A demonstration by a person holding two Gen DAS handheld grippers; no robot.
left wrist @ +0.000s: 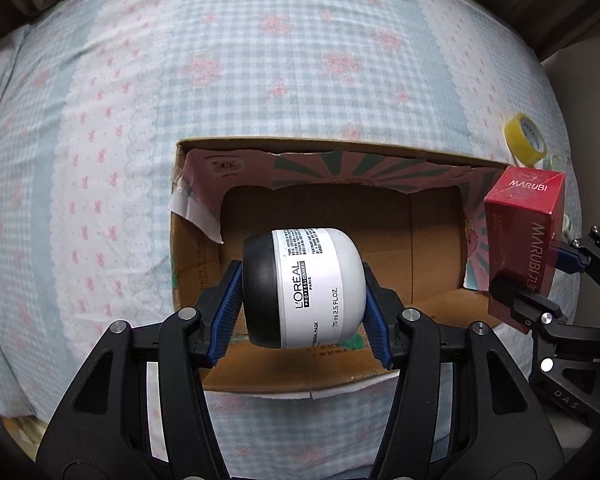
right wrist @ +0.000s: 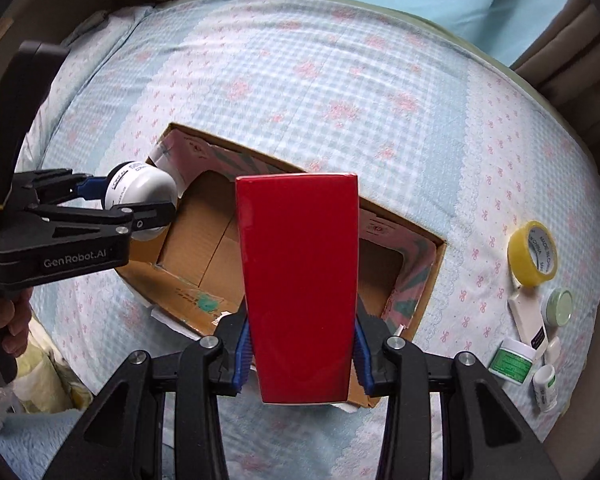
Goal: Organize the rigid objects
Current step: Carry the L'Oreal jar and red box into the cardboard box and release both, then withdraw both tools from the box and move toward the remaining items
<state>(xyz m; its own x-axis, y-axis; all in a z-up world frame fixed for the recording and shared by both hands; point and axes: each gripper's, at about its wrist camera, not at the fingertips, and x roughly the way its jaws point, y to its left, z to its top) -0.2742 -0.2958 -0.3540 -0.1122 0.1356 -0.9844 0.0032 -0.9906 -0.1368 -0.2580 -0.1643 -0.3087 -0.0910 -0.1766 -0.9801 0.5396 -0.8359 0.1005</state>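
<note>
Gripping a white jar (left wrist: 312,288) with a black lid, your left gripper (left wrist: 302,300) has its jaws closed partway, the blue pads pressed on the lid side and on the base, so the jar lies sideways and hangs above the open cardboard box (left wrist: 380,236). Your right gripper (right wrist: 300,354) has its jaws clamped on the two long sides of a red carton (right wrist: 298,280), which stands on end over the near right part of the box; in the left wrist view that carton (left wrist: 524,240) sits at the box's right wall. The box rests on a bed (left wrist: 260,60) covered in a pale blue checked spread with pink flowers, and its floor shows bare cardboard with a green smear near the front edge. Well to the right of the box lie a yellow tape roll (right wrist: 534,258), a green-lidded pot (right wrist: 558,306), a white flat tube (right wrist: 530,320), a green-labelled tub (right wrist: 512,362) and a small white bottle (right wrist: 546,386), all close together on the spread. The jar's label reads "L'ORÉAL PROFESSIONNEL PARIS" and "75 ml 2.5 FL.OZ."; the carton reads "MARUBI"; the tape core reads "MADE IN CHINA"; your left gripper body reads "GenRobot.AI".
</note>
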